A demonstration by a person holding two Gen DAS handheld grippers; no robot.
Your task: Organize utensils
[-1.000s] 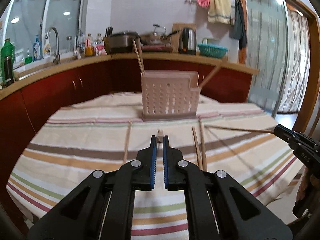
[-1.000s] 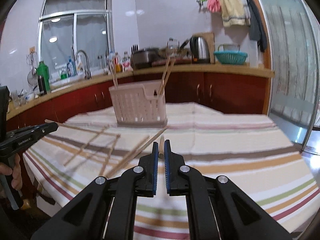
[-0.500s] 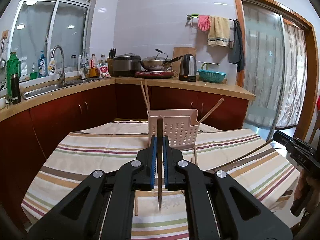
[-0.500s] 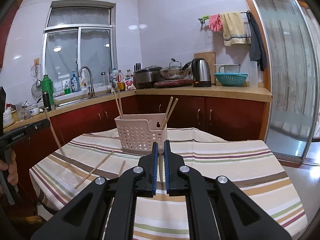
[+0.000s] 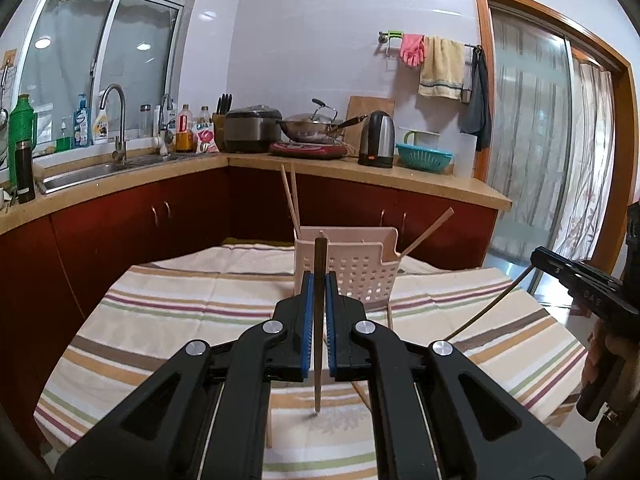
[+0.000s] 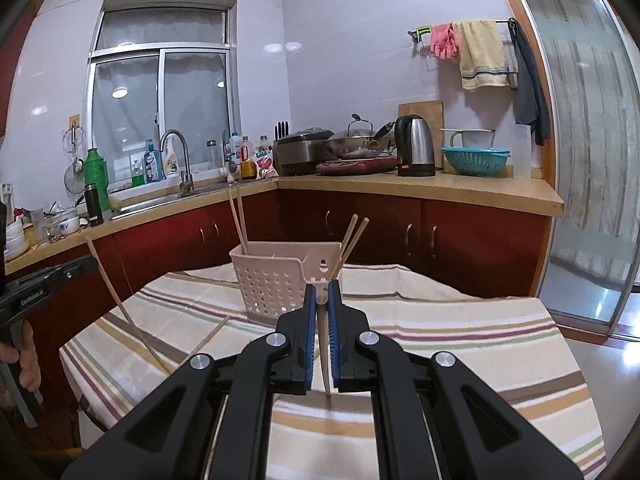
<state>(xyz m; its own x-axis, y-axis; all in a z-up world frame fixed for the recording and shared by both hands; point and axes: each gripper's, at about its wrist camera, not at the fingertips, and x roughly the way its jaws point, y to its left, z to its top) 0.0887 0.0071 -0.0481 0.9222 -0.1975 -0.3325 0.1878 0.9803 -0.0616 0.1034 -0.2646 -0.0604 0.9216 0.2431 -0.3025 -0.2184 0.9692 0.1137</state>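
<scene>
A pale pink perforated utensil basket (image 5: pixel 352 264) stands on the striped tablecloth (image 5: pixel 168 312) and holds several chopsticks; it also shows in the right wrist view (image 6: pixel 276 280). My left gripper (image 5: pixel 319 280) is shut on a chopstick (image 5: pixel 319 352), held upright above the table in front of the basket. My right gripper (image 6: pixel 322 294) is shut on another chopstick (image 6: pixel 325 360), also raised and hanging down, near the basket's right compartment. More chopsticks (image 6: pixel 208 336) lie loose on the cloth.
A kitchen counter (image 5: pixel 360 168) with sink, rice cooker, wok, kettle and green colander runs behind the table. Red cabinets stand below it. A glass door is at the right. Each view shows the other gripper at its side edge (image 5: pixel 580 288).
Both grippers have lifted their chopsticks off the tablecloth and risen, so each stick now hangs from the jaws. The basket appears lower and farther in both views.
</scene>
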